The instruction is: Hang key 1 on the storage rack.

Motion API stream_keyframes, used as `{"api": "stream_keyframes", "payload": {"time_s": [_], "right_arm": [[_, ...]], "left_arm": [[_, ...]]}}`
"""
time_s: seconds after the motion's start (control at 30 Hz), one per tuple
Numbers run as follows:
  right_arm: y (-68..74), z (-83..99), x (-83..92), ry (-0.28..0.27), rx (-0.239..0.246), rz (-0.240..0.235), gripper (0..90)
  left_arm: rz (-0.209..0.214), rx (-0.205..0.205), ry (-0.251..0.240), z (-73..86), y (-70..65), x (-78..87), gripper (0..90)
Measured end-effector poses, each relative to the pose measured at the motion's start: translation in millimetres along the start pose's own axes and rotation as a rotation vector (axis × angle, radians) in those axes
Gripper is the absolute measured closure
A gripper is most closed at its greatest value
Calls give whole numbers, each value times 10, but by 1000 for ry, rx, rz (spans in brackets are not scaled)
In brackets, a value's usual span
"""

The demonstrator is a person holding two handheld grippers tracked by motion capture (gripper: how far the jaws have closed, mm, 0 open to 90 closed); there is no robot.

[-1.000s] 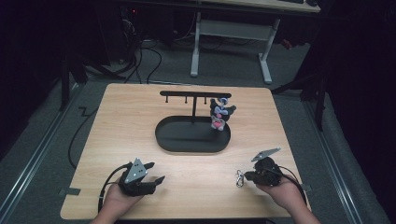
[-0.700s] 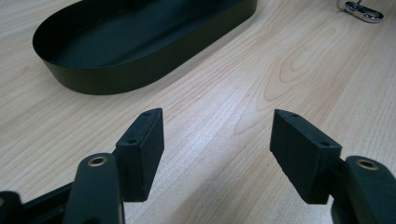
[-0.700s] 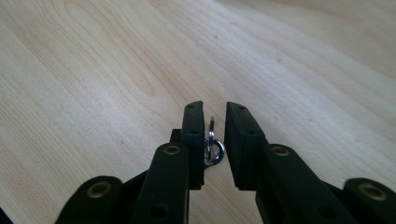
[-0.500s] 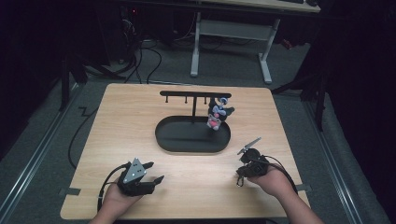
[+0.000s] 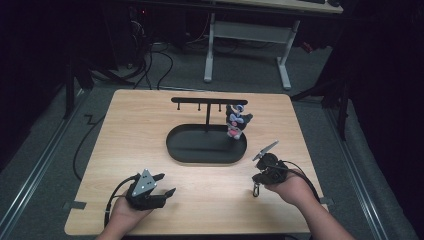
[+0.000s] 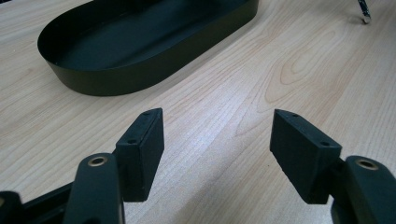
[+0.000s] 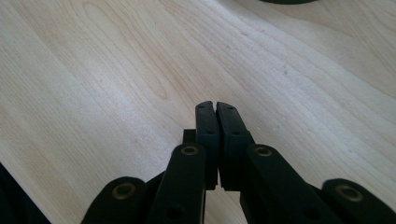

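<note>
A black oval tray (image 5: 190, 150) lies mid-table with a T-shaped hook rack (image 5: 207, 101) rising from it. A small plush charm (image 5: 235, 121) hangs from the rack's right end. My left gripper (image 5: 165, 184) rests on the near left of the table, open and empty; in its own view (image 6: 217, 123) the jaws stand wide apart, facing the tray's wall (image 6: 140, 74). My right gripper (image 5: 262, 172) is tilted down at the table to the right of the tray's near end. Its jaws (image 7: 215, 106) are pressed together over bare wood, with nothing visible between them.
A small metal clasp (image 5: 256, 190) lies on the table beside the right hand, also visible far off (image 6: 365, 16). Cables trail from both grippers. The wooden table (image 5: 125, 125) has dark floor, cables and a white desk frame (image 5: 247, 30) beyond its far edge.
The right gripper has moved left and a little toward the tray, tipping more steeply down. The left gripper, the plush charm and the clasp have stayed put.
</note>
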State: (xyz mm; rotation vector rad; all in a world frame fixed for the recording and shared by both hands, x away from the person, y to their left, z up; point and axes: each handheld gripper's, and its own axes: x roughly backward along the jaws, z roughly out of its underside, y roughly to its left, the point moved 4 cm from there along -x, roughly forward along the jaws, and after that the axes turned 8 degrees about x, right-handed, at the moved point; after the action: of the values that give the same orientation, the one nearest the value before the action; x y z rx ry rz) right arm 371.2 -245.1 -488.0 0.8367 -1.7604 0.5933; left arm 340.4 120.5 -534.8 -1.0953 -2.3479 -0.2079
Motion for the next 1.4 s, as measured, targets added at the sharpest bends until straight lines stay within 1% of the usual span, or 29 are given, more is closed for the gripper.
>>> {"api": "stream_keyframes", "payload": {"time_s": [0.13, 0.23, 0.27, 0.3, 0.4, 0.47, 0.5, 0.57, 0.6, 0.63, 0.67, 0.73, 0.8, 0.87, 0.93, 0.97, 1.0, 1.1, 1.23, 1.33, 1.4], "right_arm": [[-19, 18, 97, -23, -11, 10, 894], [-27, 30, 156, -13, -8, 17, 895], [-33, 28, 171, -17, -6, 19, 895], [-43, 25, 191, -14, -6, 29, 895], [-74, 6, 241, -26, -15, 27, 895], [-96, -13, 275, -37, -25, 17, 895], [-100, -24, 295, -37, -33, 24, 895], [-113, -55, 327, -42, -24, 22, 894], [-110, -73, 345, -41, -30, 22, 894], [-116, -93, 360, -42, -22, 25, 894], [-112, -120, 382, -42, -32, 20, 894], [-125, -166, 411, -40, -21, 21, 894], [-127, -209, 443, -42, -33, 17, 894], [-141, -271, 477, -42, -21, 20, 894], [-138, -320, 499, -42, -20, 17, 894], [-145, -348, 508, -44, -8, 17, 894], [-141, -376, 519, -41, -10, 18, 894], [-143, -457, 536, -44, 0, 14, 893], [-140, -571, 554, -44, -6, 7, 893], [-147, -659, 558, -47, 8, 1, 893], [-145, -713, 553, -49, 1, -8, 893]], "left_arm": [[2, 3, -3, -2, 3, 3, 359], [0, 2, -5, -5, 4, 4, 359], [1, 3, -5, -5, 5, 4, 359], [1, 3, -5, -6, 5, 4, 359], [0, 3, -4, -5, 6, 4, 359], [0, 4, -5, -6, 5, 5, 358], [0, 4, -6, -6, 6, 5, 359], [0, 4, -6, -6, 8, 7, 358], [0, 5, -6, -6, 9, 8, 359], [0, 5, -6, -6, 10, 9, 358], [0, 6, -6, -6, 10, 10, 358], [-1, 8, -6, -5, 14, 13, 359], [-1, 10, -9, -5, 17, 16, 358], [-1, 11, -10, -6, 19, 20, 359], [-2, 11, -11, -6, 22, 21, 359], [-1, 12, -11, -6, 24, 22, 358], [-2, 13, -12, -6, 25, 23, 358], [-3, 13, -11, -6, 33, 29, 358], [-3, 17, -13, -7, 41, 36, 358], [-5, 20, -18, -6, 47, 38, 359], [-6, 24, -17, -5, 51, 42, 358]]}}
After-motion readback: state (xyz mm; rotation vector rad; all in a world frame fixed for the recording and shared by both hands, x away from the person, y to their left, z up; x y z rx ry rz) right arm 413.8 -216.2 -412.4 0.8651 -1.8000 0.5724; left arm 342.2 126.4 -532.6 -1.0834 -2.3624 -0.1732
